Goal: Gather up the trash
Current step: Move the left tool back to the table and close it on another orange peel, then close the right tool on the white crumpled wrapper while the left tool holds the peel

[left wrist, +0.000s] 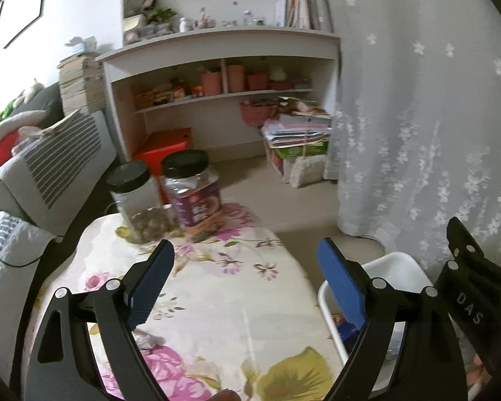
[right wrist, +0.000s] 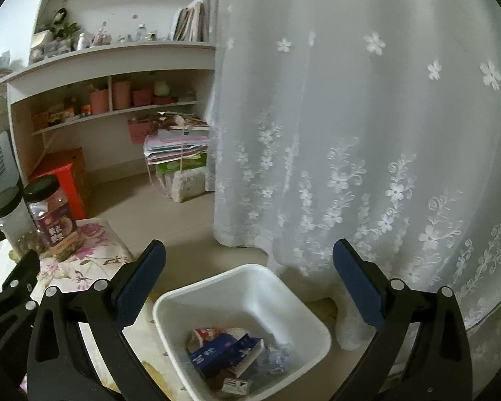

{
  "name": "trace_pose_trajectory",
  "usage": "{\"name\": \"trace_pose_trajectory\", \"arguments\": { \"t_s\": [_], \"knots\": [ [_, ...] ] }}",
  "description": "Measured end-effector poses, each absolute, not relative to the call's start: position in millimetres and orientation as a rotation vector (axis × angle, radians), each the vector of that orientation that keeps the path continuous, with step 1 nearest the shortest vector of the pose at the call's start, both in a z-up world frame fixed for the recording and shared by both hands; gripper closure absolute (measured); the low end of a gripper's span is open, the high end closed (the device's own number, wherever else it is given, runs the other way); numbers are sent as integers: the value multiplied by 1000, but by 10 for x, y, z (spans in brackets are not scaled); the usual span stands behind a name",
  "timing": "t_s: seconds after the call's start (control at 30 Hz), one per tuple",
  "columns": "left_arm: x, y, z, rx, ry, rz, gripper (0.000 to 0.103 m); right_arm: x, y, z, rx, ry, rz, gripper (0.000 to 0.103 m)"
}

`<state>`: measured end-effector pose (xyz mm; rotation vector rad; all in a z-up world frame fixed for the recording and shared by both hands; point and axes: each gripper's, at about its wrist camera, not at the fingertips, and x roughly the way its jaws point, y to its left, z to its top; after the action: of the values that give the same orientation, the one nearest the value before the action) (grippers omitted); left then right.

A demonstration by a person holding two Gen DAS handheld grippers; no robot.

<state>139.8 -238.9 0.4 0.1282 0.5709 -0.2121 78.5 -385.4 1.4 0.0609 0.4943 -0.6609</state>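
The left gripper (left wrist: 247,267) hangs above the floral tablecloth (left wrist: 217,300), jaws apart and empty. No loose trash shows on the cloth ahead of it, so there is nothing for it to clamp. At 11 o'clock from the left gripper, two black-lidded jars, a clear jar (left wrist: 135,197) and a purple-label jar (left wrist: 193,190), stand upright and just beside each other at the far edge of the table. They appear to be stored goods, not trash.

The right gripper (right wrist: 248,280) is held over the white bin (right wrist: 284,290), jaws spread and holding nothing. The bin stands just beside the table edge, below the lace curtain (right wrist: 367,133), within easy reach for drops. The collected trash, including a blue carton (right wrist: 223,354) and crumpled wrappers, lies on the bin floor at 6 o'clock from the right gripper. The task appears largely complete.
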Motion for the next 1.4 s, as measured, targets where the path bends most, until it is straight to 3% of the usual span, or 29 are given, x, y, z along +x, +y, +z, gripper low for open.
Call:
{"name": "trace_pose_trajectory", "arguments": {
  "t_s": [0.4, 0.77, 0.93, 1.1, 1.2, 1.27, 1.3, 1.4],
  "knots": [
    [1674, -1848, -224, 124, 659, -102, 17, 1139, -3371, -168, 61, 589, -550, 7],
    [2264, -1171, -920, 132, 896, -1, 17, 1499, -2825, -440, 15, 706, -425, 7],
    [2585, -957, -1328, 127, 1034, -37, 30, 1668, -2571, -595, -30, 767, -346, 7],
    [2824, -829, -1686, 114, 1169, -98, 35, 1829, -2380, -809, -64, 869, -235, 7],
    [2899, -755, -1841, 99, 1204, -134, 46, 1886, -2272, -927, -61, 925, -163, 7],
    [2903, -703, -1817, 100, 1183, -145, 65, 1923, -2161, -987, -70, 946, -107, 7],
    [2907, -660, -1799, 86, 1184, -155, 82, 1934, -2104, -1003, -77, 948, -90, 7],
    [2926, -385, -1746, 10, 1190, -128, 86, 2003, -1878, -1085, -82, 977, 15, 7]
  ]
}}
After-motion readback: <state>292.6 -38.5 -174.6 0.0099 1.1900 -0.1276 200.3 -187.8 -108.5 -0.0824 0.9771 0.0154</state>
